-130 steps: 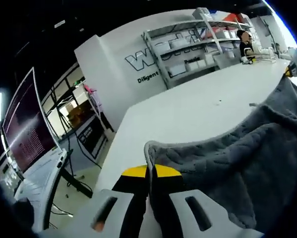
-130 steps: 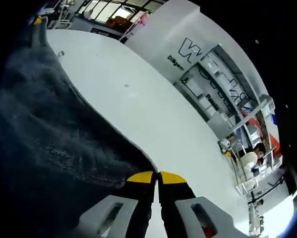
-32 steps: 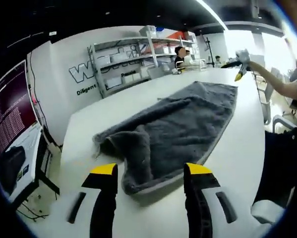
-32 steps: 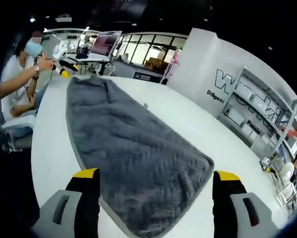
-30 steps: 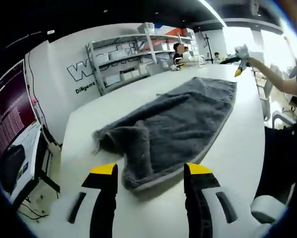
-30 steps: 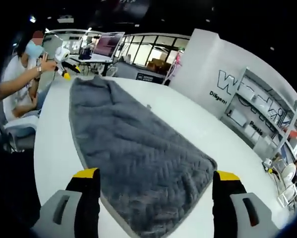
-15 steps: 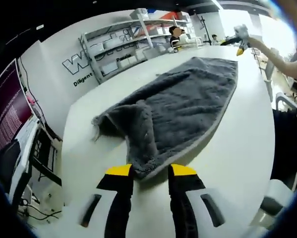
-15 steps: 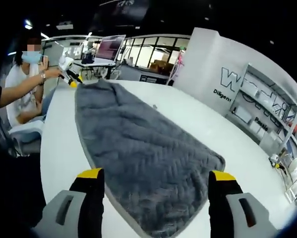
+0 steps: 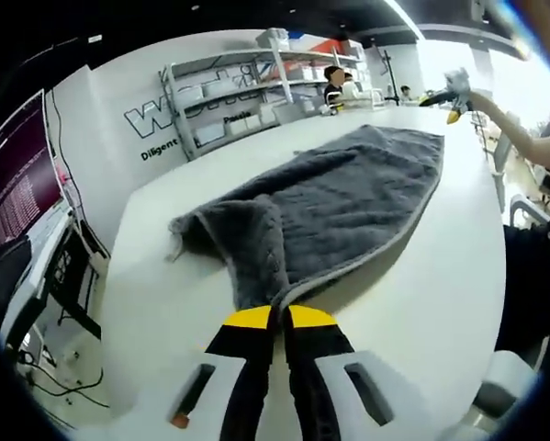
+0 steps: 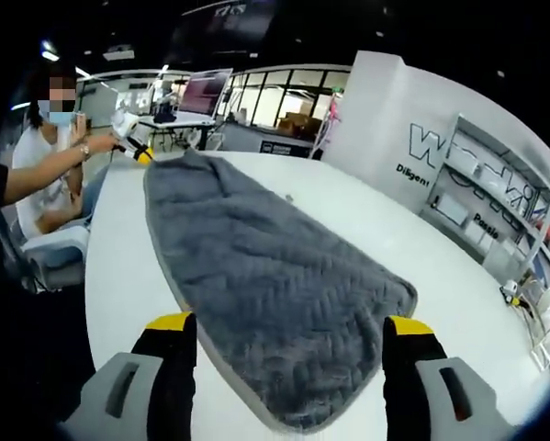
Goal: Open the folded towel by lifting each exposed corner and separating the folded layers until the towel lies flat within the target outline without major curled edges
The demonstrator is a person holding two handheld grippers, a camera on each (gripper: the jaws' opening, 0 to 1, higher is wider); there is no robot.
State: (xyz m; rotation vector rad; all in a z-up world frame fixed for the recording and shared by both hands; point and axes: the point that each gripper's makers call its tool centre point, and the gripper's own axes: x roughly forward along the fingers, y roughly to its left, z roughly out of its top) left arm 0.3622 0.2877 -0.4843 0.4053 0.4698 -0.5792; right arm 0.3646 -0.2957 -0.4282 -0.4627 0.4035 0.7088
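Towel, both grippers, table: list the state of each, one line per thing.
towel: spread along the table, one corner near the left gripper folded over and rumpled.
left gripper: shut on the towel's near edge.
right gripper: open, towel end between its jaws, ungripped.
table: white, bearing the towel.

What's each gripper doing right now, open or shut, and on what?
Left gripper: closed on the near corner of the grey towel.
Right gripper: open, fingers apart either side of the towel's end, holding nothing.

Left gripper (image 9: 280, 317) closed, right gripper (image 10: 289, 329) agape.
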